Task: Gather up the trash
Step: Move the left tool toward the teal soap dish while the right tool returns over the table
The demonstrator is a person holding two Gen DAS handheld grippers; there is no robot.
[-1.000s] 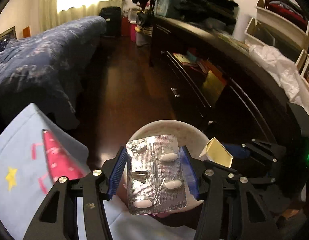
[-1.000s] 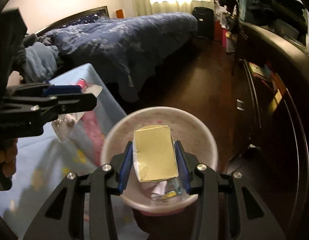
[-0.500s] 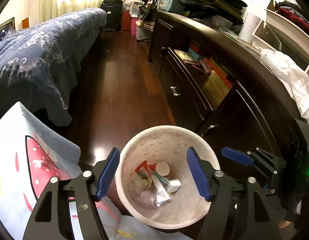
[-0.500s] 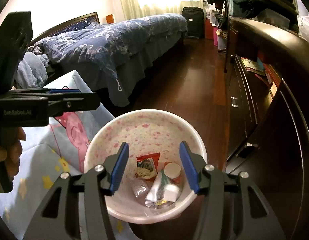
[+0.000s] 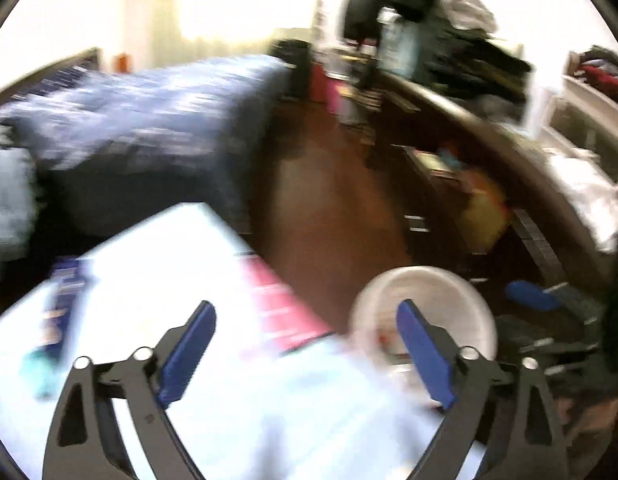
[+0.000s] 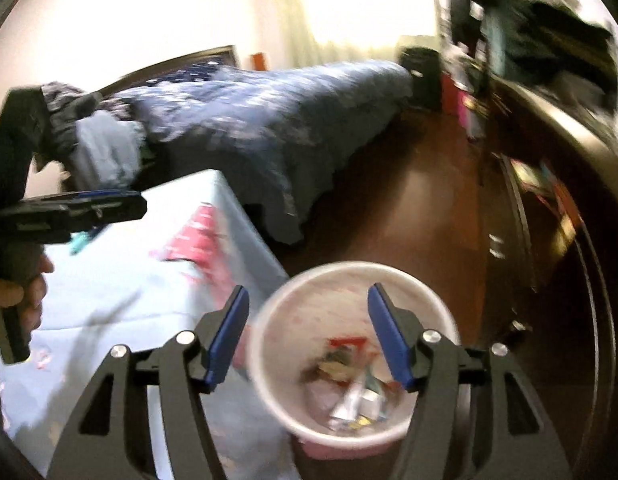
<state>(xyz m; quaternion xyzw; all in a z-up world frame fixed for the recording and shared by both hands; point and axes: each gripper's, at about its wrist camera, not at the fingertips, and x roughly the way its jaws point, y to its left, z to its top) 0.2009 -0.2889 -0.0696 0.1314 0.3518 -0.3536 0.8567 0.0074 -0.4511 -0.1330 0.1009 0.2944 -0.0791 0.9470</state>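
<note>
Where bin (image 6: 269, 320) stands, dk wood floor (image 6: 409, 216)

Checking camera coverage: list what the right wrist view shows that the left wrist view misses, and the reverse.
Right wrist only: the trash lying in the bin, and the hand holding the left tongs. Left wrist only: a dark blue packet on the light blue cloth. Both: the pink-white bin, bed, dark floor and open, empty tongs.
</note>
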